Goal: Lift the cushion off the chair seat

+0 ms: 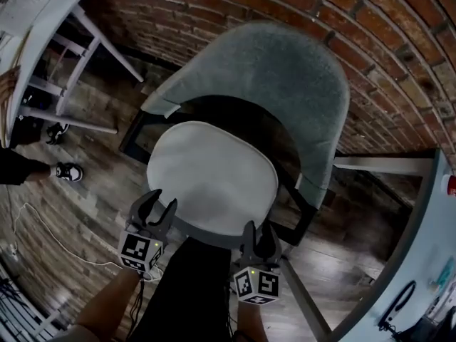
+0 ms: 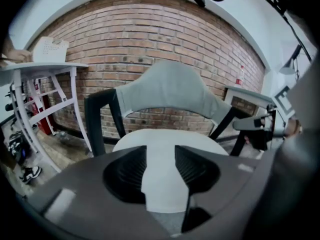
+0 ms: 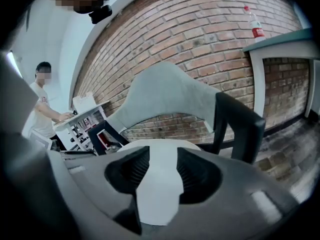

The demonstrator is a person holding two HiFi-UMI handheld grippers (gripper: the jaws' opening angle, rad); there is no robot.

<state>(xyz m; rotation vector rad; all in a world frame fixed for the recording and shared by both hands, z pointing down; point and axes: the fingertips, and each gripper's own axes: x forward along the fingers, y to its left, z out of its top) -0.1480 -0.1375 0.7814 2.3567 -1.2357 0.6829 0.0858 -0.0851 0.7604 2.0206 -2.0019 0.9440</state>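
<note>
At the front of the chair [image 1: 203, 235], we have both tools lined up along the seat's near rim. The white cushion [image 1: 211, 177] lies flat on the chair seat, not yet lifted. The left gripper [image 1: 158, 206] sits at the chair's front-left corner and the right gripper [image 1: 260, 234] at its front-right. Both sets of jaws stand partly apart with nothing clamped, and the cushion shows through each gap.

We judge the main risk to be a shallow bite: if the jaws close on only the cushion's thin edge, it may slip out as we raise it. If one side rises first, the cushion could tilt and slide toward the backrest [image 1: 271, 70]. A lower jaw that catches the seat rim could drag the chair too.
</note>
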